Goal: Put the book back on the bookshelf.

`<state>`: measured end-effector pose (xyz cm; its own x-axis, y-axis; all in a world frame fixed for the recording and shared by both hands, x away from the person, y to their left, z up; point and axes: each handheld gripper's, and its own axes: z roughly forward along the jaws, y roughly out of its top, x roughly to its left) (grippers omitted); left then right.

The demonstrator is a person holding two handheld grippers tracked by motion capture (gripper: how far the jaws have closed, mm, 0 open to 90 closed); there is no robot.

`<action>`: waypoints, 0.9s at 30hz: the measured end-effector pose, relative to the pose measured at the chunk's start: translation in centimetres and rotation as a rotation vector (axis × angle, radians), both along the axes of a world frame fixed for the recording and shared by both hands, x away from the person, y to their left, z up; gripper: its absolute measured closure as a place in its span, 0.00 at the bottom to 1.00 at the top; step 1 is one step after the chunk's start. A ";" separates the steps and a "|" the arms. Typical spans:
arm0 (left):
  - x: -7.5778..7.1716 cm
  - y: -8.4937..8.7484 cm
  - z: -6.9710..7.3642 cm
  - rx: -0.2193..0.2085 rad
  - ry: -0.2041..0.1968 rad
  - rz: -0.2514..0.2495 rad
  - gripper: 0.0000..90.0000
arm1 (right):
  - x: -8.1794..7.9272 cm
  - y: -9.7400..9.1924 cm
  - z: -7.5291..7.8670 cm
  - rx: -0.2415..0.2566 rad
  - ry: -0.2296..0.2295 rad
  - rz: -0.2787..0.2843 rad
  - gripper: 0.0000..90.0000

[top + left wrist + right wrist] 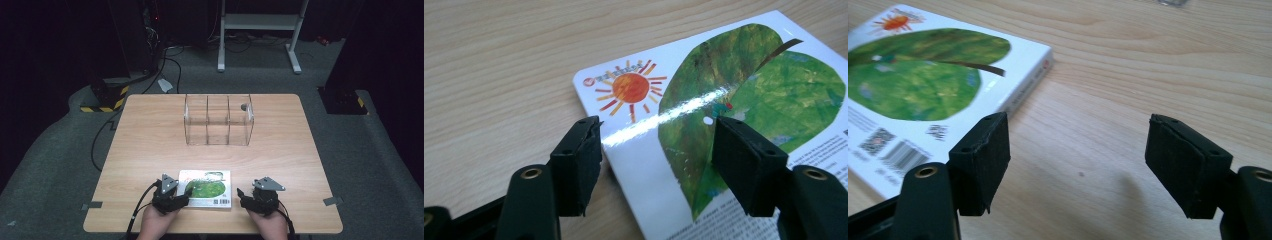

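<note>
A picture book (206,187) lies flat near the table's front edge, back cover up, showing a green leaf, a red sun and a barcode. My left gripper (182,194) is at the book's left end and stands open. In the left gripper view, its left jaw is over bare wood and its right jaw over the book cover (749,85), so my left gripper (656,125) straddles the book's edge. My right gripper (252,192) is open just right of the book. In the right gripper view the book (923,75) lies to the left, and my right gripper (1080,122) holds nothing above bare wood.
A clear acrylic organizer (218,120) with three compartments stands upright in the middle of the wooden table (150,135). Beyond the table are a white desk frame (260,30), floor cables and a yellow-black striped base (107,97).
</note>
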<state>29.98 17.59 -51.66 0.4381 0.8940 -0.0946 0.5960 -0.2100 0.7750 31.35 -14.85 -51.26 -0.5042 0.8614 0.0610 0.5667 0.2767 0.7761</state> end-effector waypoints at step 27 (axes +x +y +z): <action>0.6 -3.5 -0.9 -0.082 0.058 -0.093 0.40 | 0.2 2.0 -0.5 0.036 0.100 0.041 0.31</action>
<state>30.61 14.07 -52.52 0.5103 0.8380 -0.1931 0.6213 -0.2040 0.7566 31.59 -12.83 -51.80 -0.5285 0.8368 0.1434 0.6309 0.2741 0.7258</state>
